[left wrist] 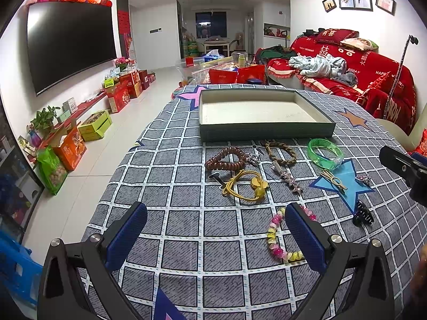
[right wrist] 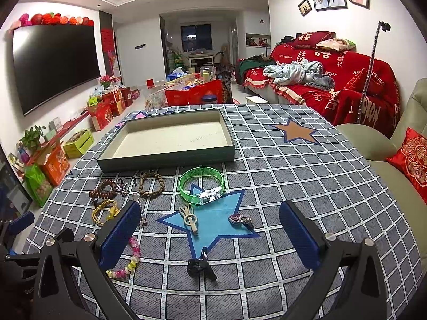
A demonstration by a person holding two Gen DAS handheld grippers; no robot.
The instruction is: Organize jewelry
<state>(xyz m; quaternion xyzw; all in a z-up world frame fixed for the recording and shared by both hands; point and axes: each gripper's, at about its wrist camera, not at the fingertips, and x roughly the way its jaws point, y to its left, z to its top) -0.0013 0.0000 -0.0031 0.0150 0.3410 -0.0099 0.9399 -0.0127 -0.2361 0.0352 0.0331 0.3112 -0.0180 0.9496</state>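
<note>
Both grippers, left gripper (left wrist: 216, 236) and right gripper (right wrist: 209, 236), hover spread wide and empty above scattered jewelry, tray (left wrist: 264, 130) bare behind it, apparently awaiting first pick.

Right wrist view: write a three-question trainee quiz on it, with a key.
1. True or false: the shallow grey-green cardboard tray holds jewelry.
2. What does the translucent green plastic bangle partly overlap? A) light blue fabric star B) orange star C) the tray
3. Fill in: the right gripper is ____.

Key: 1 false, it is empty; 2 A; 3 open, holding nothing.
</note>
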